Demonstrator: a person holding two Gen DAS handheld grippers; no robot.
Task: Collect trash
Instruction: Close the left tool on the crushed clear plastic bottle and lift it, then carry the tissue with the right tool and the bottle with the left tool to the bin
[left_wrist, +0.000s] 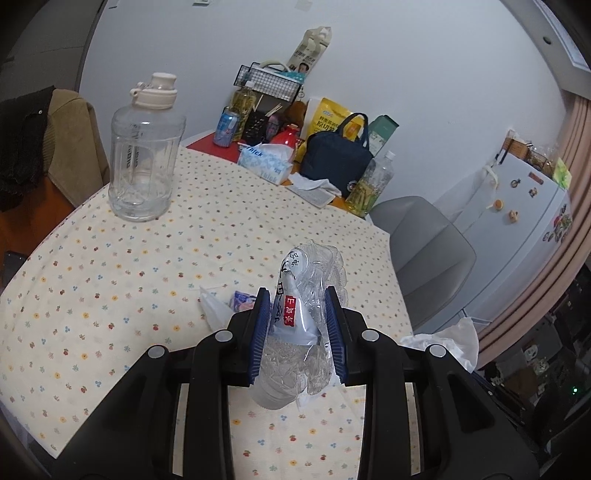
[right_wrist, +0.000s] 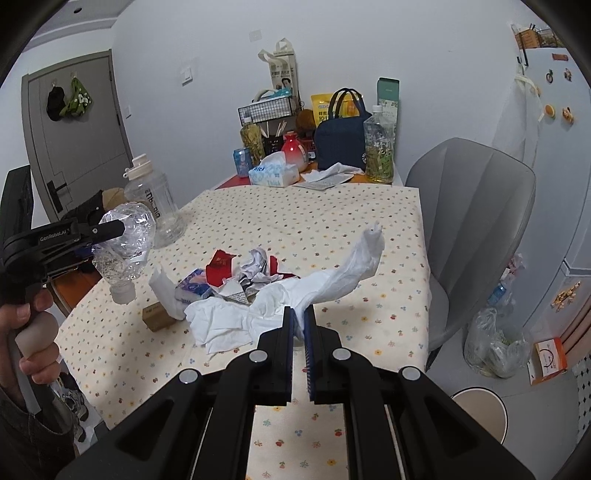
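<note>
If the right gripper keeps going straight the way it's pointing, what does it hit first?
Probably the flowered tablecloth past the trash pile. The right gripper, shut on the white tissue, tilts down toward it; depth is uncertain.

At the lower centre of its own view the left gripper (left_wrist: 299, 328) has its blue jaws clamped on a crushed bottle (left_wrist: 306, 314), its handle gripped by a hand (right_wrist: 31, 325) at the right view's left edge, while the right gripper (right_wrist: 299, 321) pinches white tissue (right_wrist: 295, 295), jaws nearly together.
</note>
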